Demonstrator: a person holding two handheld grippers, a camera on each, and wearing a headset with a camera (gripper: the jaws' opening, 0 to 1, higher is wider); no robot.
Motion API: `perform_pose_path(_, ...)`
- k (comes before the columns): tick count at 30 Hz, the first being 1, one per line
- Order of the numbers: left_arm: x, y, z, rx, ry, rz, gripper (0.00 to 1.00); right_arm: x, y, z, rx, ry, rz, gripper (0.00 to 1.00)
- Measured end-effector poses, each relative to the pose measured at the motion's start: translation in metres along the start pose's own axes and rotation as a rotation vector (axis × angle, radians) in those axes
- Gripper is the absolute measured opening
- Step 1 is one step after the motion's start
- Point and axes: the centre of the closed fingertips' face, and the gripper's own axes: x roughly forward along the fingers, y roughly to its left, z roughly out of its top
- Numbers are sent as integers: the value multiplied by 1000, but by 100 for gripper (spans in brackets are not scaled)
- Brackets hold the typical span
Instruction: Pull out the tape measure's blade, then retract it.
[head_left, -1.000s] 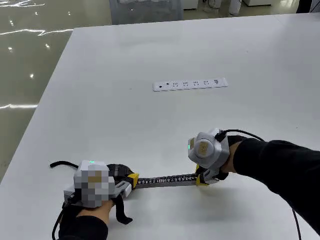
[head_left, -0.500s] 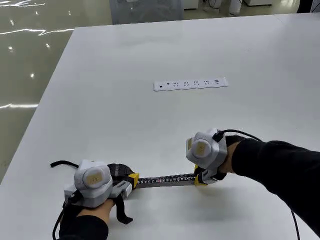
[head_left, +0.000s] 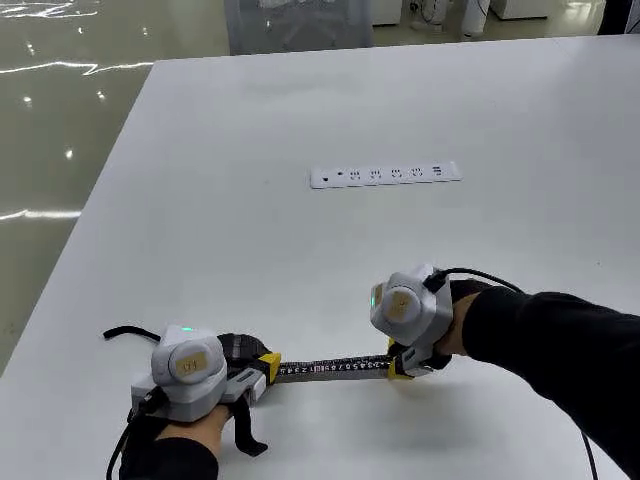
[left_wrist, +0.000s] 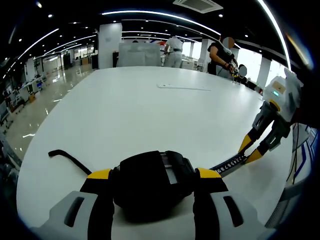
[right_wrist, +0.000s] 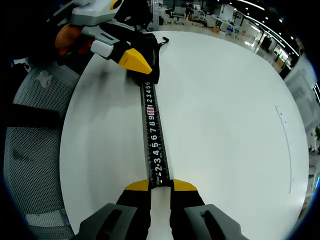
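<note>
Tape-measure case (left_wrist: 152, 187), black rounded plastic, sits clamped between the yellow-tipped jaws of my left gripper (head_left: 262, 365), close to the near edge of the white tabletop (head_left: 300, 250) toward its near-left corner. Its black strap (left_wrist: 67, 156) lies on the surface to the left of the case. Dark metal blade (right_wrist: 152, 135) with white numerals is drawn out straight along the near edge, from case mouth to my right gripper (right_wrist: 160, 186). Right jaws stand narrow, closed on the blade's far end; the tip itself is hidden between them, so the grip appears to be at or near the hook. White power strip (head_left: 385, 174) lies well apart, toward the tabletop's middle.
</note>
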Motion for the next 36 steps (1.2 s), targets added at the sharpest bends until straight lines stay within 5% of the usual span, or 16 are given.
perform_pose_path(36,0,0,-1,-6,3,-2,59,4,0,13,7,-26,-6,9)
